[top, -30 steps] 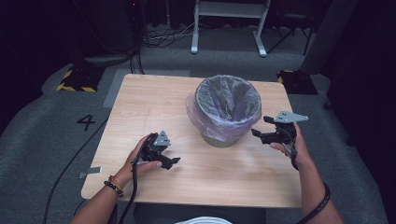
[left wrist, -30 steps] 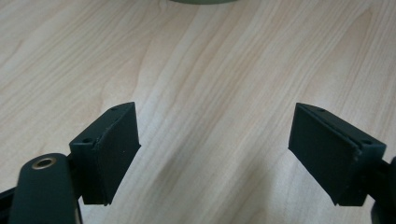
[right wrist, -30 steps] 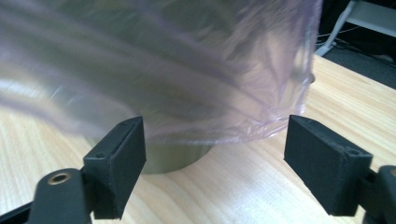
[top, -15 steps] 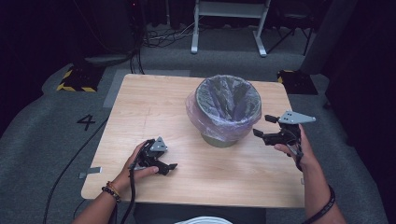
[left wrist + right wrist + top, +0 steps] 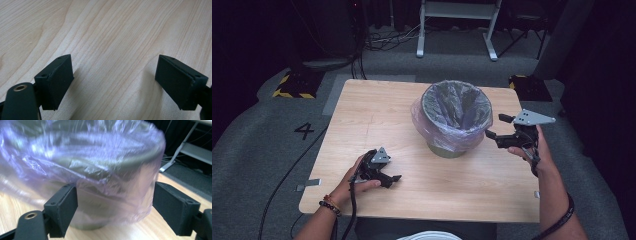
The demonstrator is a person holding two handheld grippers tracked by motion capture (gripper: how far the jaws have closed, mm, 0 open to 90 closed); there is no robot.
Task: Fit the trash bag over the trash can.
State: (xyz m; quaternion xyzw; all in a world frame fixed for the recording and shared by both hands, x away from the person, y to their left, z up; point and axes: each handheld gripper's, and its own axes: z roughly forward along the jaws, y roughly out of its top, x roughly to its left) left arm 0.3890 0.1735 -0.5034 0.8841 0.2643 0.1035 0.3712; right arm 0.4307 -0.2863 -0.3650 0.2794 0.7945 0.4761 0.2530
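Observation:
A grey bin (image 5: 455, 116) lined with a thin purple plastic bag (image 5: 82, 165) stands on the wooden table (image 5: 377, 115), right of centre. My right gripper (image 5: 494, 127) hovers just right of the bin, pointing at its side, jaws open and empty; the bag overhangs the rim and drapes down the bin wall right in front of the jaws (image 5: 113, 210). My left gripper (image 5: 394, 178) rests low on the table near the front left, open, with bare wood between its fingers (image 5: 56, 82).
The table's front edge lies close behind both hands. A metal stand (image 5: 457, 25) and cables (image 5: 387, 40) sit on the floor beyond the table. A floor marking "4" (image 5: 304, 131) and yellow-black tape (image 5: 289, 86) lie to the left.
My left gripper has drawn back toward the front edge and lower onto the table. My right gripper has shifted slightly right and away from the bin.

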